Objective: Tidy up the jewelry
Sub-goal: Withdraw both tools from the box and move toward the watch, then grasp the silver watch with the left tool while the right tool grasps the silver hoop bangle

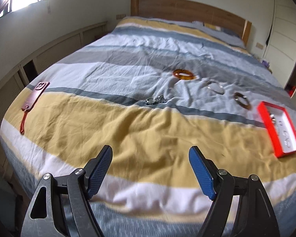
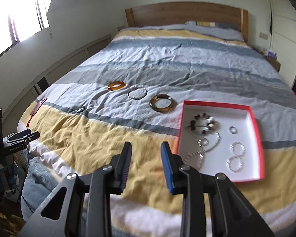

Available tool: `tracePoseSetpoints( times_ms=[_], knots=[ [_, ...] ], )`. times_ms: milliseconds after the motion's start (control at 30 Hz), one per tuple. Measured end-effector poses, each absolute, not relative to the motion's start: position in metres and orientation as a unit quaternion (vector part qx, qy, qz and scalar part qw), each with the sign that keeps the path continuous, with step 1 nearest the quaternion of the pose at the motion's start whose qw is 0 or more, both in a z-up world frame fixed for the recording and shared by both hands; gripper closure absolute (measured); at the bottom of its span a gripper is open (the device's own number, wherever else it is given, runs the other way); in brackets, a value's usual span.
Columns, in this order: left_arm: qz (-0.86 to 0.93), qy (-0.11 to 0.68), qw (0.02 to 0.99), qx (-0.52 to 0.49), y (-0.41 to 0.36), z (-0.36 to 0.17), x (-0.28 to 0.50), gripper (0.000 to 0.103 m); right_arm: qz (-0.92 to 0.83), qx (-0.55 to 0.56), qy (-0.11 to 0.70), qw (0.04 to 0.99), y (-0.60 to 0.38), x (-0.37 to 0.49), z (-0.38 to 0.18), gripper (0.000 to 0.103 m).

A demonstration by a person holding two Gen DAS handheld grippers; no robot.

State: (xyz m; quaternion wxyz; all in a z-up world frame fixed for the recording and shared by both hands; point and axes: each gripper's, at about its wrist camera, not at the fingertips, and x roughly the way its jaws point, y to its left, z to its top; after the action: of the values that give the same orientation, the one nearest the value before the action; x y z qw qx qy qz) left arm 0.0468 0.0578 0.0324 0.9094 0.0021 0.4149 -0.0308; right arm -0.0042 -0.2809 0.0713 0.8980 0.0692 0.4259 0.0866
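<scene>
A red box with a white inside [image 2: 244,118] lies on the bed at the right and holds a beaded bracelet [image 2: 204,122], chains and several rings; it also shows in the left wrist view [image 1: 266,126]. Beyond it on the striped duvet lie an amber bangle [image 2: 117,85] [image 1: 184,74], a thin silver bangle [image 2: 137,93] [image 1: 215,87], a dark brown bangle [image 2: 163,103] [image 1: 242,98] and a small silver chain piece [image 1: 155,100] [image 2: 81,109]. My left gripper [image 1: 151,154] is open and empty above the near bed edge. My right gripper [image 2: 146,148] is open and empty, left of the box.
A red phone case with a cord [image 1: 35,96] lies at the bed's left edge. The left gripper tool [image 2: 19,138] shows at the left in the right wrist view. A wooden headboard [image 2: 187,13] and pillows stand at the far end. Low cabinets line the left wall.
</scene>
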Motion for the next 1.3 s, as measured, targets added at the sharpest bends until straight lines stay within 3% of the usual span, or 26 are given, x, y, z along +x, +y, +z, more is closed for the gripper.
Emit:
tracePoseSetpoints(
  times_ms=[433, 1067, 1200, 1300],
  knots=[
    [-0.046, 0.435, 0.899, 0.004, 0.051, -0.007, 0.168, 0.029, 0.145, 0.085, 0.463, 0.87, -0.248, 0.122, 0.003, 0.074],
    [-0.069, 0.464, 0.883, 0.001, 0.055, -0.062, 0.24, 0.032, 0.184, 0.053, 0.485, 0.853, -0.181, 0.266, -0.064, 0.074],
    [-0.083, 0.459, 0.884, -0.001, 0.055, -0.063, 0.238, 0.046, 0.184, 0.041, 0.493, 0.85, -0.177, 0.274, -0.076, 0.074],
    [-0.107, 0.459, 0.882, -0.001, 0.049, -0.059, 0.23, 0.064, 0.185, 0.042, 0.494, 0.848, -0.177, 0.277, -0.08, 0.074]
  ],
)
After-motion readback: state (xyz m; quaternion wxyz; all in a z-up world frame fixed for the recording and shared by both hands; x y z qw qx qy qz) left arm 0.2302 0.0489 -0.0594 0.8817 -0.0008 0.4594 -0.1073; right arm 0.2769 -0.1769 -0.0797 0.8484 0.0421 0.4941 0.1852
